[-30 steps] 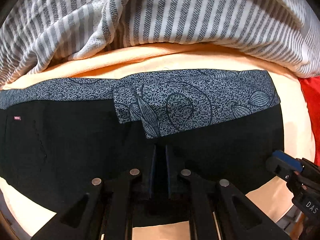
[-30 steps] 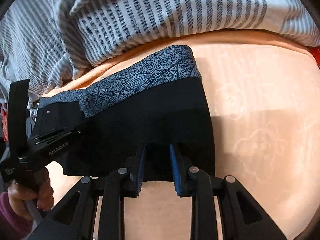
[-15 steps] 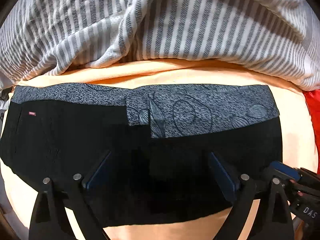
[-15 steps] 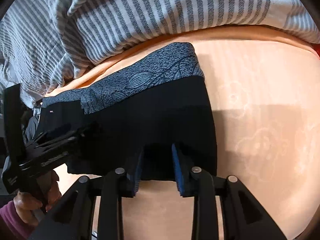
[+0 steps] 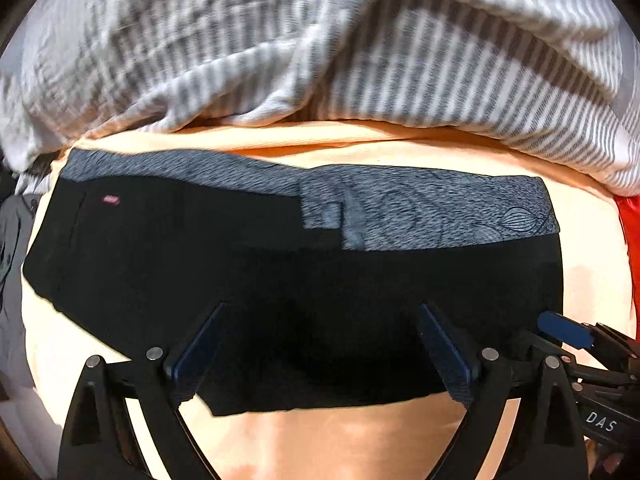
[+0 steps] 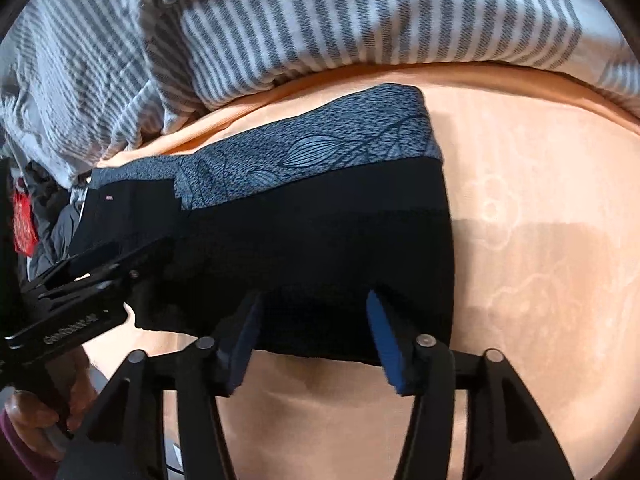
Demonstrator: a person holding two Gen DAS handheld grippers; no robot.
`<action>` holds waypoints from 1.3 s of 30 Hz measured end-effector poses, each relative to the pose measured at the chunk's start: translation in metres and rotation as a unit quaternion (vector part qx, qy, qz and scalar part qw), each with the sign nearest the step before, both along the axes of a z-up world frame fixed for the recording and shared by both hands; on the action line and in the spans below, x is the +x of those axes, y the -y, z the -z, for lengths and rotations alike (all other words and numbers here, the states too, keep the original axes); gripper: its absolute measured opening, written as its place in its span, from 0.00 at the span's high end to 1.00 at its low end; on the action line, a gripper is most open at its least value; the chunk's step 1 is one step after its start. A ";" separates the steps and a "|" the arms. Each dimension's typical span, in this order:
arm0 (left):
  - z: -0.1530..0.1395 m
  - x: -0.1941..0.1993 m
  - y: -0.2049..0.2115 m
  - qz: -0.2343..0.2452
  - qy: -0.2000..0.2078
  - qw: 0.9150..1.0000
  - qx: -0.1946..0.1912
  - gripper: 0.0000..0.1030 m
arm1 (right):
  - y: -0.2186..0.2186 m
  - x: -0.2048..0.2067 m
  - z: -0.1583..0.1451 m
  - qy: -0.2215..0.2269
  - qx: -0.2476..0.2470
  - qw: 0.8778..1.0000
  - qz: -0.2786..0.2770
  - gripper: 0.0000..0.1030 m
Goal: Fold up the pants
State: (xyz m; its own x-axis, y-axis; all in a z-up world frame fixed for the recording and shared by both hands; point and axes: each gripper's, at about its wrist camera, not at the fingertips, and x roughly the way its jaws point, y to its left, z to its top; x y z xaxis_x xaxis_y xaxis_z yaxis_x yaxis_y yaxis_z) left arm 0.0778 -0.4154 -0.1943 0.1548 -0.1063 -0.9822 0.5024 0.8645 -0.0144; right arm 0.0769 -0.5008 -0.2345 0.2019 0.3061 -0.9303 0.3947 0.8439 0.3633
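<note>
The black pants (image 5: 240,280) with a grey leaf-patterned waistband (image 5: 440,216) lie folded flat on the peach sheet. They also show in the right wrist view (image 6: 320,248). My left gripper (image 5: 320,320) is open, its blue-padded fingers spread over the near edge of the fold, holding nothing. My right gripper (image 6: 312,312) is open too, its fingers apart over the near right edge of the pants. The right gripper shows at the right edge of the left wrist view (image 5: 568,332); the left one shows at the left of the right wrist view (image 6: 92,264).
A grey-and-white striped blanket (image 5: 360,60) is bunched along the far side of the bed, just behind the waistband. Peach sheet (image 6: 540,240) spreads right of the pants. Something red (image 5: 630,232) lies at the far right edge.
Both grippers have opened and let go of the pants' near edge, the left first, then the right. Both have drawn back a little; the pants stay flat.
</note>
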 end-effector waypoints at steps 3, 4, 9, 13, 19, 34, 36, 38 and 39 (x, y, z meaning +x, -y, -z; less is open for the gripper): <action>-0.007 0.003 -0.023 -0.009 -0.002 1.000 -0.003 0.08 | -0.010 0.004 -0.001 -0.002 -0.013 1.000 -0.016 0.25; -0.007 0.004 -0.029 -0.013 -0.004 1.000 -0.005 0.08 | -0.015 0.008 0.001 -0.003 -0.017 1.000 -0.019 0.23; -0.005 0.007 -0.071 -0.045 -0.023 0.999 -0.017 0.08 | -0.036 0.017 0.002 -0.025 -0.073 0.996 -0.033 0.19; -0.005 0.013 -0.118 -0.071 -0.029 0.997 -0.021 0.08 | -0.048 0.025 0.001 -0.050 -0.110 0.992 -0.041 0.19; -0.003 0.034 -0.191 -0.125 -0.042 0.990 -0.043 0.08 | -0.074 0.036 -0.022 -0.041 -0.114 0.992 -0.038 0.19; 0.011 0.094 -0.288 -0.221 -0.044 0.971 -0.078 0.08 | -0.163 0.091 0.023 -0.059 -0.060 0.992 -0.095 0.18; 0.013 0.100 -0.294 -0.231 -0.046 0.968 -0.088 0.08 | -0.167 0.088 0.030 -0.053 -0.068 0.992 -0.097 0.15; 0.014 0.104 -0.298 -0.233 -0.049 0.965 -0.105 0.11 | -0.171 0.090 0.032 -0.053 -0.068 0.991 -0.103 0.13; 0.014 0.106 -0.298 -0.232 -0.050 0.965 -0.112 0.15 | -0.174 0.091 0.033 -0.055 -0.072 0.990 -0.107 0.12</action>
State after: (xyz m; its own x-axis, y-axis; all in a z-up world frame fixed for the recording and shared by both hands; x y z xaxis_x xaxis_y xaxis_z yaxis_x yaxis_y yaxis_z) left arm 0.1840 -0.1170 -0.2086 0.1427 -0.2594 -0.9551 0.0486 0.9657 -0.2550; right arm 0.1679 -0.3269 -0.2672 0.0423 0.1933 -0.9802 0.2324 0.9523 0.1978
